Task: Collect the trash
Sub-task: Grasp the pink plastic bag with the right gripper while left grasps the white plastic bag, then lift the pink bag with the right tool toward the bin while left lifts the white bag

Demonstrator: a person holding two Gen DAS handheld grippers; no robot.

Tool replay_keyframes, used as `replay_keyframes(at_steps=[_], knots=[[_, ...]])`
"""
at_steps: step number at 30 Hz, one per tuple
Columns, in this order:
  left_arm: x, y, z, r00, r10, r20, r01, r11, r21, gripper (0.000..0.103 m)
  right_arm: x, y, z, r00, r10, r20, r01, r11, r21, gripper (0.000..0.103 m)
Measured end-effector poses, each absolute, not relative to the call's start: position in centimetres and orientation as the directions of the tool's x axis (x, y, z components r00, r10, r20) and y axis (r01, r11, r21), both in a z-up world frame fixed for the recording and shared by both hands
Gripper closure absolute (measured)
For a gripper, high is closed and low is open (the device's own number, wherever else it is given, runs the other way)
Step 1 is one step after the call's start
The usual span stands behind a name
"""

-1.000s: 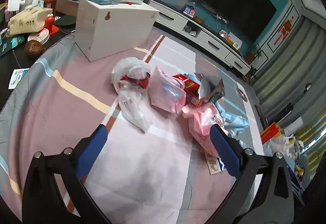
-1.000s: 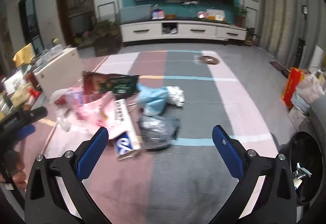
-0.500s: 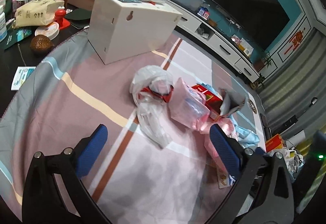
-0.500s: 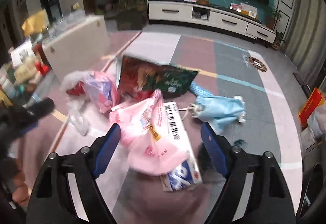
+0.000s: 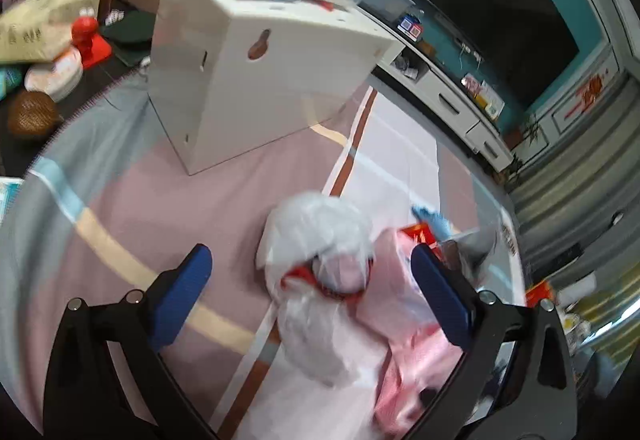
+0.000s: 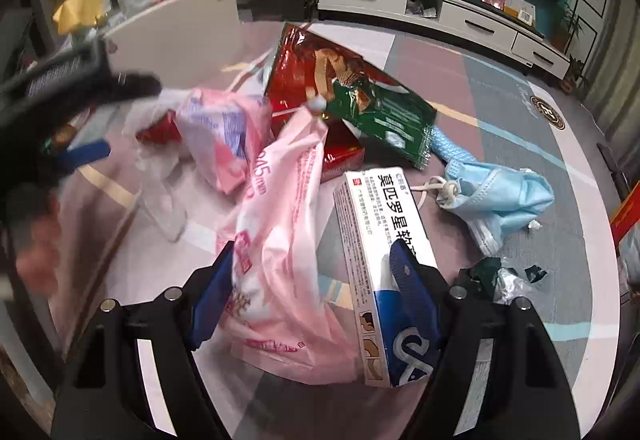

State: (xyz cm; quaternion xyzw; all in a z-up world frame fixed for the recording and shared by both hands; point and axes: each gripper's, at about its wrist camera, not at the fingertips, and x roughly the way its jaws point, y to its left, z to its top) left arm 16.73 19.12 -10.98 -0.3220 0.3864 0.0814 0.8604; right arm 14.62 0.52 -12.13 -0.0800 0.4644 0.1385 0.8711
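Trash lies in a heap on the striped rug. My left gripper [image 5: 312, 292] is open and hangs low, its blue pads either side of a crumpled white plastic bag [image 5: 316, 236] with red print; the view is blurred. My right gripper [image 6: 310, 292] has its jaws partly narrowed. They straddle a pink plastic bag [image 6: 280, 224] and a white medicine box [image 6: 376, 224], and I see no pad squeezing them. Behind lie a red and green snack packet [image 6: 344, 87], a small pink packet [image 6: 224, 135], a red carton [image 6: 340, 155] and a blue face mask [image 6: 504, 199].
A white wooden box [image 5: 256, 79] stands on the rug behind the heap. Left of it are a sack [image 5: 36, 27] and a red toy [image 5: 86, 35]. A low TV cabinet [image 6: 440, 11] lines the far wall. Foil scraps [image 6: 500, 280] lie at the right.
Both grippers came down and closer to the heap. The right jaws narrowed and now stand over the pink bag and the box. The left jaws moved up to the white bag.
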Motion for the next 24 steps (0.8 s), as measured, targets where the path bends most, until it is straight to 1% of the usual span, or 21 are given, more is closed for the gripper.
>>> replay_keyframes(at_steps=[1,2,3,4,5,6,7,8,9,10,12,14,15,19,24], knots=[[17.0,19.3,-11.3,0.682,-0.121,-0.721,-0.394,0.77,-0.502,0.005,14.8,0.4,-12.4,0.524,0.168,-0.835,-0.312,0.95,-0.004,0.026],[17.3,19.3,-11.9,0.668,-0.137,-0.731,-0.404,0.759,-0.511,0.01,14.8,0.3,-12.5,0.525,0.164,-0.835,-0.306,0.952,-0.005,0.026],[17.5,19.2,-12.3,0.657,-0.149,-0.739,-0.409,0.754,-0.515,0.016,14.9,0.3,-12.5,0.531,0.157,-0.833,-0.302,0.953,-0.014,0.026],[17.7,19.0,-12.8,0.645,-0.158,-0.748,-0.41,0.755,-0.513,0.02,15.0,0.3,-12.5,0.532,0.154,-0.833,-0.306,0.952,-0.02,0.026],[17.8,18.8,-13.1,0.639,-0.156,-0.753,-0.408,0.761,-0.504,0.025,14.9,0.4,-12.5,0.534,0.151,-0.832,-0.309,0.951,-0.026,0.027],[17.7,18.5,-13.0,0.647,-0.131,-0.751,-0.403,0.777,-0.483,0.028,14.8,0.5,-12.5,0.54,0.138,-0.83,-0.309,0.95,-0.042,0.032],[17.7,18.2,-13.0,0.645,-0.111,-0.756,-0.403,0.792,-0.459,0.033,14.7,0.6,-12.5,0.548,0.122,-0.827,-0.307,0.949,-0.063,0.04],[17.8,17.8,-13.1,0.636,-0.119,-0.762,-0.395,0.798,-0.455,0.045,14.4,0.8,-12.5,0.562,0.104,-0.821,-0.312,0.945,-0.094,0.045],[17.9,17.6,-13.3,0.638,-0.139,-0.757,-0.385,0.794,-0.47,0.05,14.2,0.9,-12.5,0.564,0.105,-0.819,-0.319,0.942,-0.1,0.055],[17.8,17.4,-13.3,0.647,-0.138,-0.75,-0.382,0.793,-0.474,0.053,14.0,1.0,-12.4,0.565,0.104,-0.818,-0.326,0.94,-0.106,0.063],[17.8,16.9,-13.4,0.642,-0.105,-0.76,-0.381,0.816,-0.435,0.065,13.7,1.1,-12.4,0.554,0.111,-0.825,-0.338,0.936,-0.102,0.071],[17.8,16.4,-13.3,0.639,-0.085,-0.765,-0.371,0.837,-0.402,0.072,13.5,1.0,-12.4,0.549,0.121,-0.827,-0.339,0.937,-0.088,0.075],[17.7,16.3,-13.2,0.639,-0.082,-0.765,-0.37,0.84,-0.398,0.074,13.4,0.8,-12.4,0.545,0.126,-0.829,-0.342,0.936,-0.083,0.077],[17.0,16.3,-12.7,0.64,-0.11,-0.76,-0.363,0.829,-0.425,0.075,13.2,0.3,-11.9,0.54,0.124,-0.833,-0.326,0.943,-0.071,0.083],[15.6,15.9,-10.6,0.673,-0.085,-0.734,-0.352,0.837,-0.42,0.075,12.6,-0.5,-10.4,0.55,0.149,-0.822,-0.319,0.947,-0.042,0.084]])
